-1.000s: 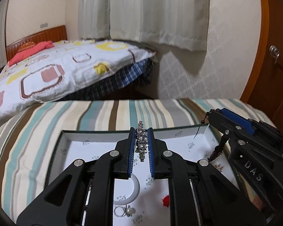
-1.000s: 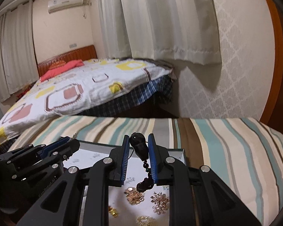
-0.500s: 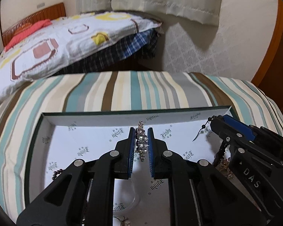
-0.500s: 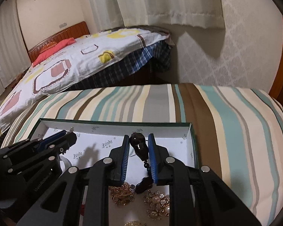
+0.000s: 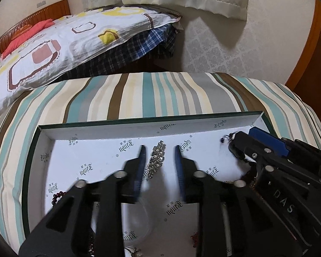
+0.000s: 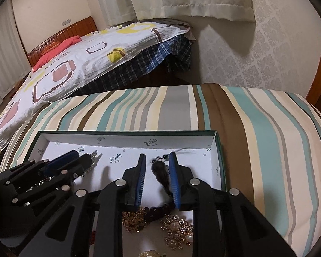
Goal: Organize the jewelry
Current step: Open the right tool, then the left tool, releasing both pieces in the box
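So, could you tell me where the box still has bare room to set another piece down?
The box floor is bare along its far wall, left of the silver bracelet, and between it and the black bead string. The near right corner is crowded with gold brooches.

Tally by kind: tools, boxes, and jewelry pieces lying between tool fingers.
Tools: 2 (left tool, right tool)
Boxes: 1 (box)
Pieces between fingers: 2 (silver bracelet, dark bead string)
Total: 5

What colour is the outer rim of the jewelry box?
Dark green on the box rim, white printed lining inside; clearest in the right wrist view.
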The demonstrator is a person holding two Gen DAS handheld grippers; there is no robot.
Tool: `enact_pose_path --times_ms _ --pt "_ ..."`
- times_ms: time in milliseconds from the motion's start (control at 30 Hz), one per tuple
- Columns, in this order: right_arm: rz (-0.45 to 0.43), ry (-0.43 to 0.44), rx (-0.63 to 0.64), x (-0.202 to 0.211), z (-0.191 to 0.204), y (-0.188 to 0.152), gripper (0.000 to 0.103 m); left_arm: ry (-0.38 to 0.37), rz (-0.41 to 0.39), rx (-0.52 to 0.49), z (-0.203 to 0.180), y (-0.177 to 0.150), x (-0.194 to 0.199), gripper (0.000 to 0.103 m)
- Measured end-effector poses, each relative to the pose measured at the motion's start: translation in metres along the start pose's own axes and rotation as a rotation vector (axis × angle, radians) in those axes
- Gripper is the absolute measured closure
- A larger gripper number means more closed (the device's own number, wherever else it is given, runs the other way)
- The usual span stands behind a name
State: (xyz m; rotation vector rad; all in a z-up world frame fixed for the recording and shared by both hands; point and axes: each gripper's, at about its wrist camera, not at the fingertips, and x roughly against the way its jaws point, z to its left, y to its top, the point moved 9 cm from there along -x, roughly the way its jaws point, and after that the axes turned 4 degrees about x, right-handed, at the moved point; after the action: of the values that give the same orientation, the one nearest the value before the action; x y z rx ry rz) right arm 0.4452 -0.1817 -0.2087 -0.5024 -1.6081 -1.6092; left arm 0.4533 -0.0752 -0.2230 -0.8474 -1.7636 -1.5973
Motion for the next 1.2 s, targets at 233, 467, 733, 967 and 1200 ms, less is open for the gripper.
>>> enact_pose_path --times_ms 233,467,733,967,1200 --pt "-0.009 -0.007 0.000 0.001 -0.001 0.001 0.076 0.007 -0.013 0.006 0.001 0.001 0.003 0.061" --pt "-0.028 -0.025 0.002 0.005 0.000 0.001 0.068 0.017 -0.030 0.011 0.003 0.001 0.007 0.058" --pt "-0.052 -0.045 -0.022 0.011 -0.006 -0.001 0.051 0.038 -0.054 0.035 0.015 0.003 0.013 0.043" --pt "-0.064 -0.060 -0.025 0.017 -0.009 -0.003 0.042 0.049 -0.073 0.042 0.021 0.002 0.021 0.031" --pt "-0.103 -0.092 0.009 0.045 0.000 -0.012 0.041 0.037 -0.123 0.054 0.030 -0.008 0.057 0.027"
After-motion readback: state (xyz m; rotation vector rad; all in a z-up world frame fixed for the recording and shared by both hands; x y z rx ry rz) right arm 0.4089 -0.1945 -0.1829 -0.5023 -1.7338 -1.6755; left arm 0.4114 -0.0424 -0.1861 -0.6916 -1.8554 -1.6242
